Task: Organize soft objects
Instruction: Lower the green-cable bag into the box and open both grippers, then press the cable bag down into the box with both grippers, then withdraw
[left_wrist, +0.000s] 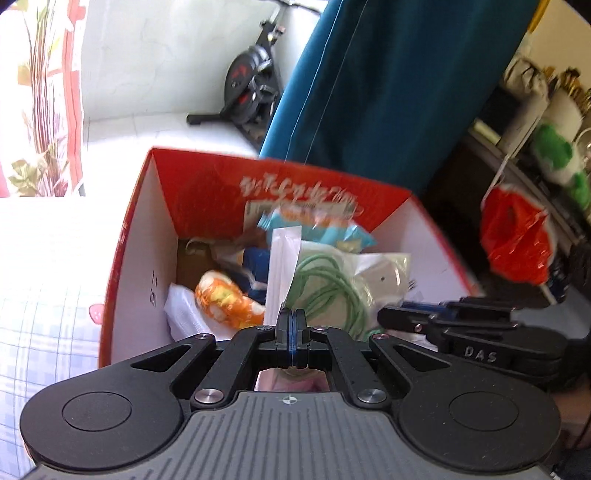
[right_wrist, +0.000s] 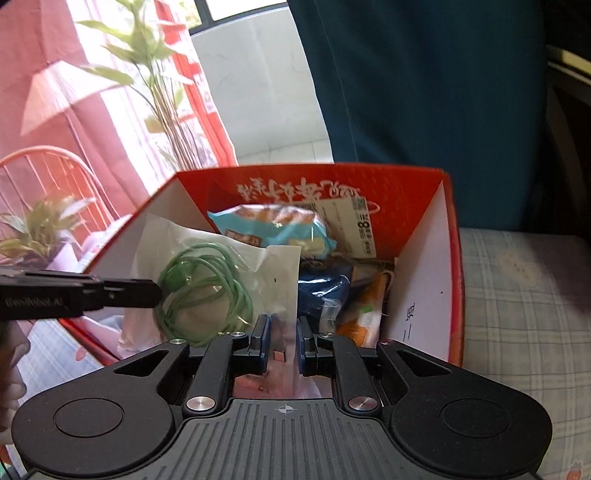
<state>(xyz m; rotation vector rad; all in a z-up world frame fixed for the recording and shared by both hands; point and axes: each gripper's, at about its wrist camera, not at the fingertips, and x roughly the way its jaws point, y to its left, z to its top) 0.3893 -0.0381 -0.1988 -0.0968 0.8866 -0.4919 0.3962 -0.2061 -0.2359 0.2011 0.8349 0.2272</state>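
The left gripper (left_wrist: 291, 325) is sitting with its fingers pressed together, nipping an edge of the clear bag of green cord (left_wrist: 332, 284), which is lying in the red box (left_wrist: 129, 258). The right gripper (right_wrist: 283, 332) is pinching the same bag's (right_wrist: 221, 273) near edge in a narrow gap. Inside the box, an orange soft packet (left_wrist: 229, 299) is lying at nine o'clock of the bag; a blue snack packet (right_wrist: 273, 229) is resting at twelve, against the far wall.
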